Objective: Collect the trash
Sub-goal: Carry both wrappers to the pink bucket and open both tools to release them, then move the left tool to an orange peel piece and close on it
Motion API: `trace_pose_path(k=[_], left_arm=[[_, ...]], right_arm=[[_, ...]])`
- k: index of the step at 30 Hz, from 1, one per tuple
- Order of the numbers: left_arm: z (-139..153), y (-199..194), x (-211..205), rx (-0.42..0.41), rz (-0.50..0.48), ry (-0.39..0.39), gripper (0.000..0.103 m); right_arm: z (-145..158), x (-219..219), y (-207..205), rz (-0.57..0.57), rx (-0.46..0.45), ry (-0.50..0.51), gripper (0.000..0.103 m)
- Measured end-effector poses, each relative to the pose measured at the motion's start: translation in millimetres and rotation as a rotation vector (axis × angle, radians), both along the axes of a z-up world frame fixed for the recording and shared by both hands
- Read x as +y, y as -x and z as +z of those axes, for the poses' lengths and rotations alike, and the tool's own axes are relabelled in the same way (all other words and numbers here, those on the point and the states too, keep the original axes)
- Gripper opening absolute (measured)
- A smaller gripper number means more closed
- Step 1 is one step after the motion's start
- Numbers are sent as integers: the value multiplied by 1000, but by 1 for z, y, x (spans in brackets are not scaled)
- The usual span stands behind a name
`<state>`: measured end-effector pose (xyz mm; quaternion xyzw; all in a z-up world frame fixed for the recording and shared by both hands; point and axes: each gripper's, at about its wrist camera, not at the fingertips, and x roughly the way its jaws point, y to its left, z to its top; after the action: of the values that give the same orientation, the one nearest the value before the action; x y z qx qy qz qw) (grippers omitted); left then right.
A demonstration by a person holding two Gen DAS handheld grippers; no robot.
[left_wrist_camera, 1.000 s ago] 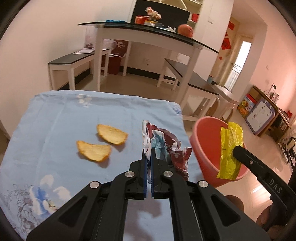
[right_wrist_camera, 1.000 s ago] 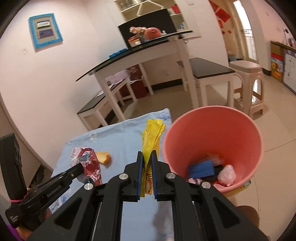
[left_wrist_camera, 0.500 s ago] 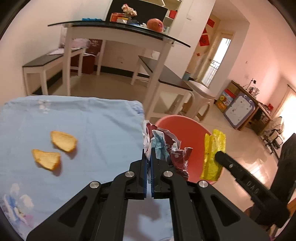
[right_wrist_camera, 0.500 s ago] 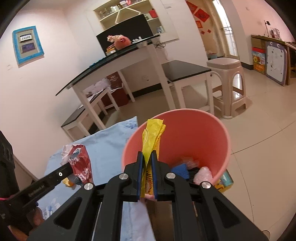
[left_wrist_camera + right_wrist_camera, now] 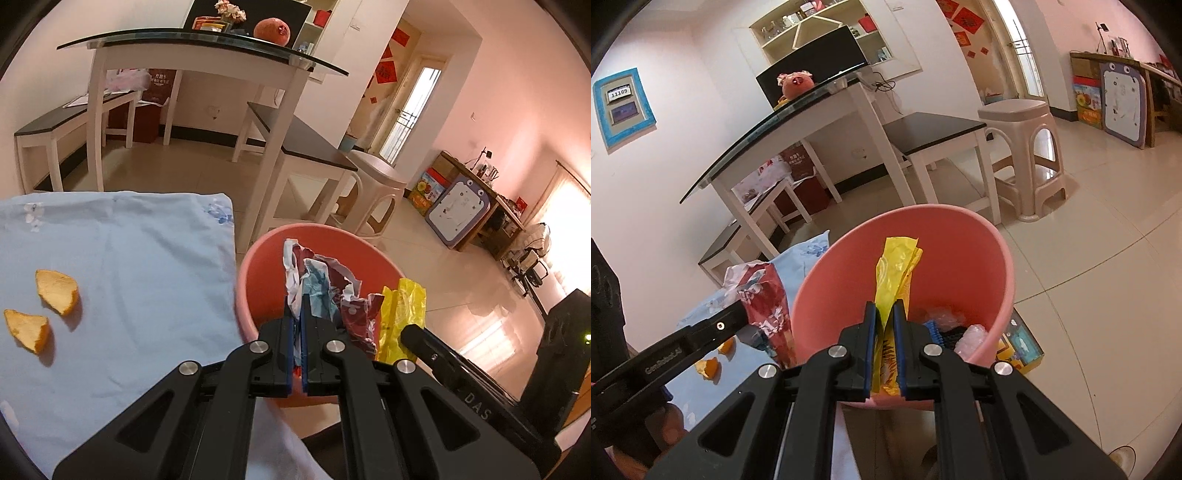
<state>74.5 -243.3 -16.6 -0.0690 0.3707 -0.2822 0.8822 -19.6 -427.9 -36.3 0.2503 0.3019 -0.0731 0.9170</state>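
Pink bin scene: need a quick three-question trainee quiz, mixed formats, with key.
1. True or false: the right gripper is shut on the yellow wrapper.
2. What does the left gripper hold? A) orange peel B) crumpled red and white wrapper C) nothing
3. Fill in: two orange peels lie on the blue ____.

Key: 1 true; 2 B; 3 cloth. Both wrappers hang over the pink bin.
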Motion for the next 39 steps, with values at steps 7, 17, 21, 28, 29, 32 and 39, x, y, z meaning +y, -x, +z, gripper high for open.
trace_pose_path(k=[7,17,21,28,29,32,39], left_arm=[[-11,-5,-11,13,-18,-37,3],[-12,-1,-9,15,-49,-12,40],[-10,1,-7,22,-53,-1,40],[-6,3,-1,24,-43,9,40],[-6,3,1,23,-39,9,40],[-4,7,7,16,-32,5,40],[0,15,30,1,3,-15,40]], right_arm=[[-9,-9,2,-17,9,-23,10],[-12,-10,-1,-21,14,-36,16],[-10,-10,-1,-19,12,-35,32],[-1,-2,1,-10,0,-12,36],[0,0,1,-5,-2,-8,36],[5,6,2,12,-7,3,36],[16,31,1,63,-12,25,37]])
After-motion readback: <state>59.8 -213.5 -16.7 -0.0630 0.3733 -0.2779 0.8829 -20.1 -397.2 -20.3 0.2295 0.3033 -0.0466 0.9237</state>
